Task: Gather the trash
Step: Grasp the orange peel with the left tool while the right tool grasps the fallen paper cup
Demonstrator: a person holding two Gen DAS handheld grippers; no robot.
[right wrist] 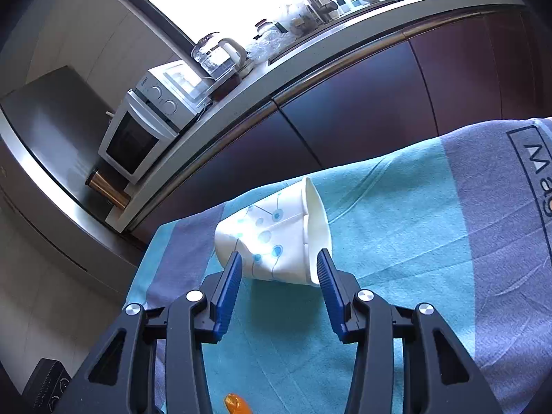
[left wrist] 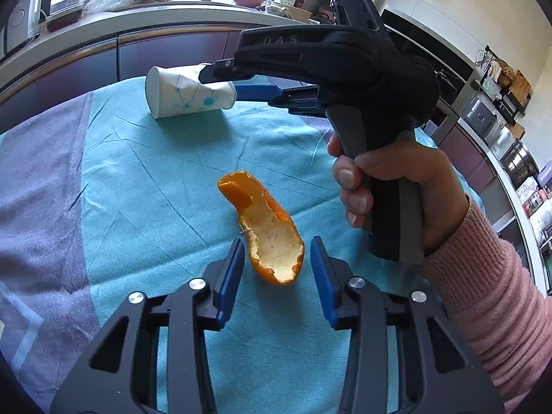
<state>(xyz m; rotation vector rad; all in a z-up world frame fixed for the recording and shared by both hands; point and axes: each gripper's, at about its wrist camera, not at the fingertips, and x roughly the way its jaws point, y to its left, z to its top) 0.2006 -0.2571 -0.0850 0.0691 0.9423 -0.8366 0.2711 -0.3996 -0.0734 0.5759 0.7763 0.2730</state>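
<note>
An orange peel [left wrist: 269, 227] lies on the teal cloth, white inside up. My left gripper [left wrist: 277, 241] is open with its blue pads on either side of the peel's near end, a small gap left on both sides. A dented white paper cup [right wrist: 276, 238] with blue dots lies on its side near the table's far edge. My right gripper [right wrist: 279, 254] is open, one fingertip by the cup's base and the other by its rim, and the cup rests on the cloth. In the left wrist view the cup [left wrist: 183, 93] shows with the right gripper [left wrist: 222, 82] reaching it from the right.
A teal and grey-purple cloth [left wrist: 155, 189] covers the table. A hand [left wrist: 407, 186] in a pink sleeve holds the right gripper's handle just right of the peel. Beyond the table's edge run dark cabinets [right wrist: 362, 103] under a counter with a kettle [right wrist: 220, 55] and a small oven [right wrist: 145, 127].
</note>
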